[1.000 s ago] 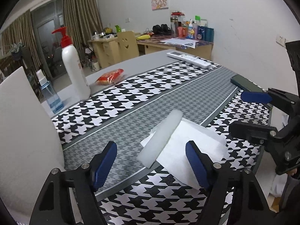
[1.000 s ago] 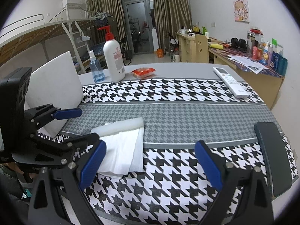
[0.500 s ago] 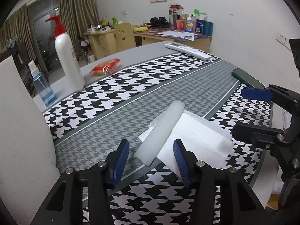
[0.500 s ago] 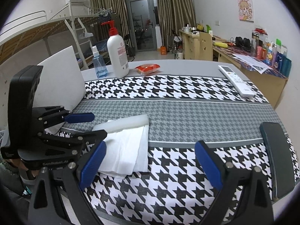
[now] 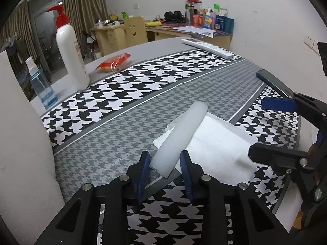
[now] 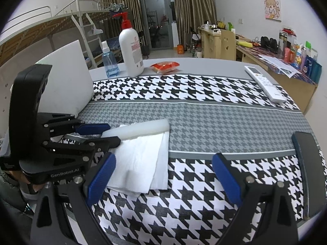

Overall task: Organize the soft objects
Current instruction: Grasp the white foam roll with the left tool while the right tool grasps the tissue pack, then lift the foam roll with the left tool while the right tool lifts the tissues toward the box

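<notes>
Closing in, the left gripper (image 5: 164, 164) narrows its jaws around the near end of the white foam strip (image 5: 179, 136), which lies on folded tissue (image 5: 216, 145) ahead; a second ago they stood wide. Right gripper (image 6: 163, 175) hangs open.

A lived-in home room, likely a dorm-style bedroom: a loft bed (image 6: 36, 26) with a ladder, curtains (image 6: 194, 6) by a glass door, a cluttered wooden desk (image 6: 286, 75), a cartoon poster (image 6: 272, 8), and a table (image 6: 204, 63) with a houndstooth cloth (image 6: 204, 110).
</notes>
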